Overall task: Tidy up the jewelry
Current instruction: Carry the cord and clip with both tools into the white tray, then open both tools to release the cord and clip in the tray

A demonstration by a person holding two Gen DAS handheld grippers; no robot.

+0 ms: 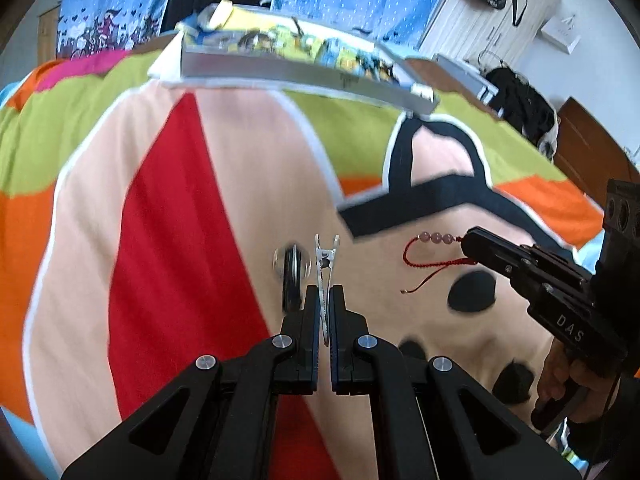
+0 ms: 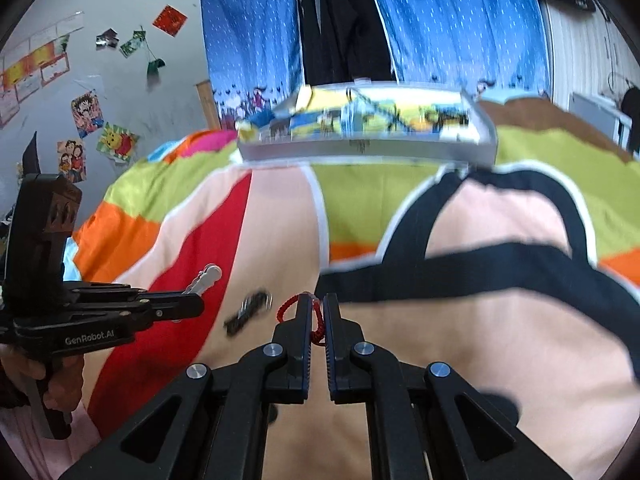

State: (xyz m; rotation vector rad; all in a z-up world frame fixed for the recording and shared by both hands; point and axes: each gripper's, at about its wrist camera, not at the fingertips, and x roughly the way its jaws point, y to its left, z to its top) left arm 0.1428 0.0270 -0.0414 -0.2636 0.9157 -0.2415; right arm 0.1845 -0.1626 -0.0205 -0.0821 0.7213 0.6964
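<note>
- My left gripper (image 1: 324,294) clamped a white hair clip (image 1: 325,258) above the bed (image 1: 224,160).
- My right gripper (image 2: 317,312) pinched the red cord bracelet (image 2: 289,307); only the left view showed its beads (image 1: 437,237).
- A blurred dark clip (image 2: 248,312) lay on the bed between them.
- The clear organizer box (image 2: 360,148) sat farther back.

My left gripper (image 1: 325,294) covers the back half of the silver hair clip (image 1: 326,258), so I cannot see how far in it sits. Just beside it, a dark round thing (image 1: 292,270) is smeared by blur; I cannot tell what it is. My right gripper (image 2: 317,308) hides most of the red cord bracelet (image 2: 285,309), beads included, in its own view. The clear tray (image 2: 360,146) at the far end of the blanket (image 2: 480,340) is blurred in both views, its contents unreadable. My hands are cut off at the picture edges.
</note>
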